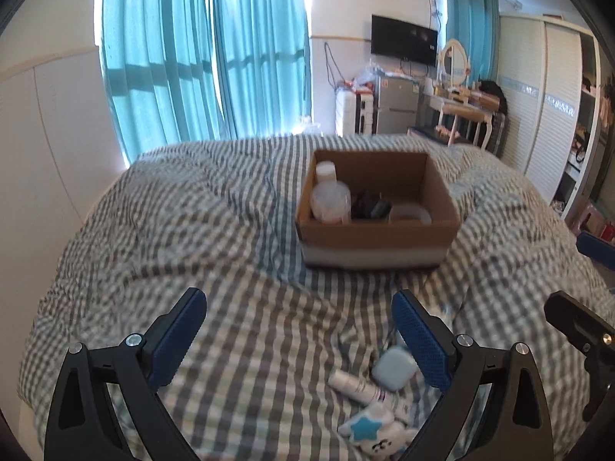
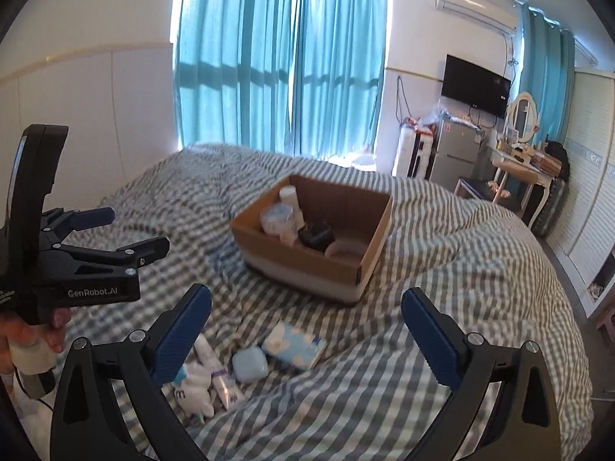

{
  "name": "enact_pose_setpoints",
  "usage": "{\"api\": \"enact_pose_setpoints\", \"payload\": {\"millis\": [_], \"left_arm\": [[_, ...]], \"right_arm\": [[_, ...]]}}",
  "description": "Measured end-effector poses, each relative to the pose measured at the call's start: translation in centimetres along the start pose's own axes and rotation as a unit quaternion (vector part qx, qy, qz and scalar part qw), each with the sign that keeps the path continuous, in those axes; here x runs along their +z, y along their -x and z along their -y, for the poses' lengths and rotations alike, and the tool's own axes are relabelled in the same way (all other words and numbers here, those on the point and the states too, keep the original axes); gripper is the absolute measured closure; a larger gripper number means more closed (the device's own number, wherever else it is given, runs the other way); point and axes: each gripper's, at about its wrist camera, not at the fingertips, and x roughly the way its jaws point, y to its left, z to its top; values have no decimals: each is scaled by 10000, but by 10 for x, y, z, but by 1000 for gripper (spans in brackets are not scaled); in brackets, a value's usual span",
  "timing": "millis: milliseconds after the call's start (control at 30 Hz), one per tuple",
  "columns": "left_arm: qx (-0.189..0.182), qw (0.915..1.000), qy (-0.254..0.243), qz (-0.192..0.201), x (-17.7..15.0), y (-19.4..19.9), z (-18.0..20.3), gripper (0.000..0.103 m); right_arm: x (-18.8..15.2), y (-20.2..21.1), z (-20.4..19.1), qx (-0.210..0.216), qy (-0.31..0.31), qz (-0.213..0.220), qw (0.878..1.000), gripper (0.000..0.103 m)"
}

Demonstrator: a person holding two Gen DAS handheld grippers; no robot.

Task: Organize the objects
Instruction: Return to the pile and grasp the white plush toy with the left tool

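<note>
An open cardboard box (image 1: 378,234) (image 2: 307,265) sits mid-bed, holding a clear bottle (image 1: 329,198), a dark object (image 1: 371,207) and a clear round container (image 1: 409,215). On the bedding in front lie a light-blue case (image 1: 394,372) (image 2: 250,364), a white tube (image 1: 357,384) (image 2: 215,368), a white plush with a blue star (image 1: 374,428) (image 2: 194,384) and a blue tissue pack (image 2: 294,345). My left gripper (image 1: 298,330) (image 2: 130,230) is open and empty, above the bedding left of the small items. My right gripper (image 2: 305,330) is open and empty, above the items.
The bed has a grey-and-white checked duvet (image 1: 230,230). Teal curtains (image 1: 207,57) hang behind. A fridge (image 1: 396,105), vanity table (image 1: 461,111), wall TV (image 1: 403,40) and wardrobe (image 1: 546,96) stand at the right.
</note>
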Motion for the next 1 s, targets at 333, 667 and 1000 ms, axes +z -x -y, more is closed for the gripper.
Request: {"api": "enact_pose_setpoints", "payload": {"millis": [333,667,1000], "left_arm": [[-258,9937,-359,-1031,-81,-43,20,3],[-627,9881,-694,-1222,-106,-38,47,4],[-1035,9803,-927,-1404,-122,-40,66,33]], "right_arm": [[-45,-31,-5,-24,-298,-563,9980,3],[-50,-36,0,-169,-446,-706,9964,3],[-53,-34,5,-200,-583,-691,9957,3]]}}
